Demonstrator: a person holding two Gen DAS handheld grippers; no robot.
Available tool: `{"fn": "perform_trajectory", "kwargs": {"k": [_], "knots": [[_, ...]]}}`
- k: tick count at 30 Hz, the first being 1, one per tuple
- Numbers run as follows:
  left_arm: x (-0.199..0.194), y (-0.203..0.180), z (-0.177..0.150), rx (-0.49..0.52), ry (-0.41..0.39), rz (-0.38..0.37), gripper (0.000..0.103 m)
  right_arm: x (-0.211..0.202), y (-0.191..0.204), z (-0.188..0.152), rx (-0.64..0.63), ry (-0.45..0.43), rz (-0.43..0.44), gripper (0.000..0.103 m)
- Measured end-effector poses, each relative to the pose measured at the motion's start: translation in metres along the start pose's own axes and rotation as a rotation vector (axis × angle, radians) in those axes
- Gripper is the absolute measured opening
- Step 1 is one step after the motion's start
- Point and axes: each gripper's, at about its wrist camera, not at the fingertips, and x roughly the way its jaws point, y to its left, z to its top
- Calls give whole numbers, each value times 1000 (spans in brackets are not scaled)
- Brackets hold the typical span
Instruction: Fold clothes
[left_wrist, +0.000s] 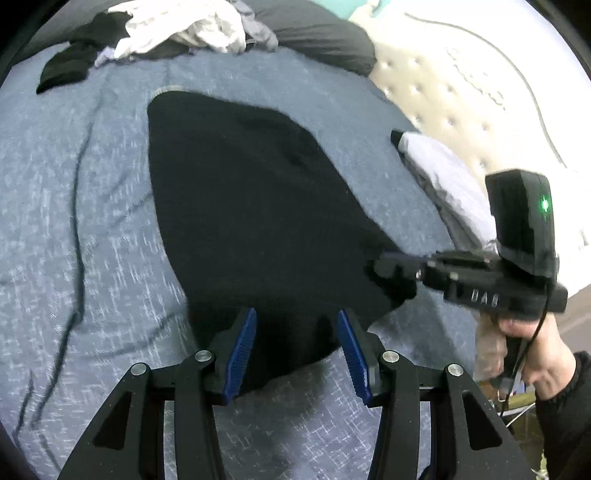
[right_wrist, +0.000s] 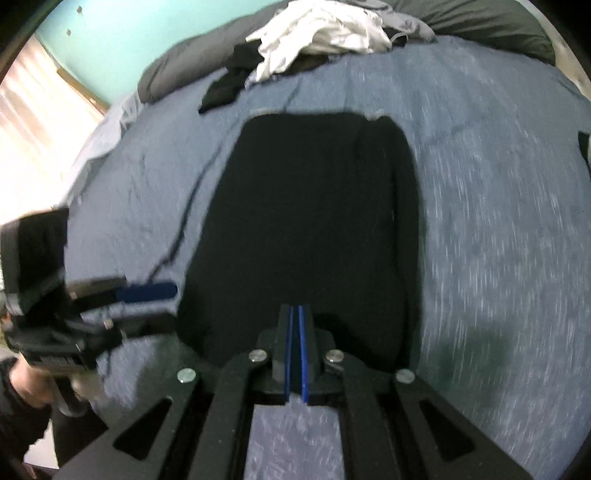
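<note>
A black garment (left_wrist: 251, 206) lies flat on the blue-grey bedspread (left_wrist: 74, 221), folded into a long panel; it also shows in the right wrist view (right_wrist: 310, 229). My left gripper (left_wrist: 295, 332) is open, its blue pads over the garment's near edge, holding nothing. It also shows from the side in the right wrist view (right_wrist: 147, 302), at the garment's left near corner. My right gripper (right_wrist: 295, 314) is shut at the garment's near edge; whether cloth is pinched is hidden. In the left wrist view it (left_wrist: 388, 266) touches the garment's right corner.
A heap of white, grey and black clothes (left_wrist: 177, 33) lies at the far end of the bed, also in the right wrist view (right_wrist: 317, 33). Folded pale clothes (left_wrist: 450, 184) sit at the right edge. A tufted cream headboard (left_wrist: 461, 85) and dark pillow (left_wrist: 321, 33) stand beyond.
</note>
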Motion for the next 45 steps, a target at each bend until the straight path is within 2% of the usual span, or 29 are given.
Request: {"fn": "perform_trajectory", "kwargs": {"k": [5,11,15,18,24,26,30,31,33,34,35,36,38,45], "knots": [[13,-2,-16,38,23,36,49,15,-22,-17,60,30,-44,1],[1,-4,-17,59,36,61,50,-1,-53,-22,154,-1,-20,0],[-3,-1,-17,41,24,62,50,-10,-30,-17,91,-27,-20,0],[3,0,-22,48,46,79,50,-2,-26,-19,51,-2,-55,0],[6,9,-30,34,77,79,49,0,-52,-31,146,-13,-14,0],[2,14,-30,9,75,82,50,-4,-53,-32,148,-20,-12,0],[-10,24,-30,-35,42,55,51,-26,-62,-24,211,-81,51,0],[-12,26,-29,-43,36,49,52,-29,-64,-23,220,-88,58,2],[-13,29,-27,-63,26,36,65,-33,-68,-21,241,-88,76,5],[-14,30,-26,-71,23,30,65,-33,-70,-19,254,-80,89,6],[-13,29,-24,-72,25,27,66,-33,-73,-16,266,-75,96,16],[-12,29,-23,-75,26,22,66,-31,-73,-15,274,-68,92,39],[-7,32,-21,-105,33,2,67,-27,-73,-15,291,-45,79,61],[10,48,-22,-182,37,-47,70,0,-75,-19,314,31,102,61]]}}
